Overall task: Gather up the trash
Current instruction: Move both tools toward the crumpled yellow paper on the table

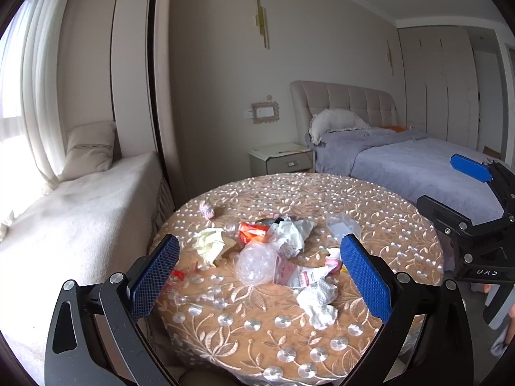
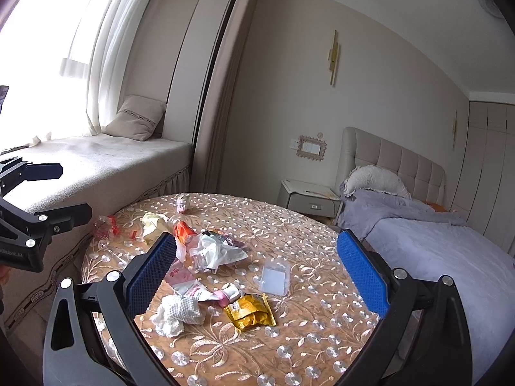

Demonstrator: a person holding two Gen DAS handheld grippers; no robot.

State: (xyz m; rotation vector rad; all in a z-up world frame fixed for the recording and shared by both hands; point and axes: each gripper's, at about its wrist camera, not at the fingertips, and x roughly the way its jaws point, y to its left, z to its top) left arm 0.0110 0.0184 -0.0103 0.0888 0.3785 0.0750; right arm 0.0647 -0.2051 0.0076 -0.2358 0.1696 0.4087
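Both grippers hang above the near edge of the round table [image 2: 322, 276], the left gripper [image 1: 260, 276] and the right gripper [image 2: 257, 270] each with blue pads spread wide and nothing between them. The trash lies scattered mid-table: nearest, a crumpled white paper towel [image 2: 177, 313] and a torn gold foil packet [image 2: 251, 313]; then a clear plastic tray [image 2: 274, 278], a pink-printed pouch [image 1: 304, 276] and a crushed orange-red can [image 1: 252, 231]. Its print is too small to read. Beyond stands a grey-covered bed [image 1: 418, 160].

Trash [image 2: 206, 251] lies on the table [image 2: 322, 321]; bed [image 2: 434, 251] right, window seat [image 2: 112, 160] left.
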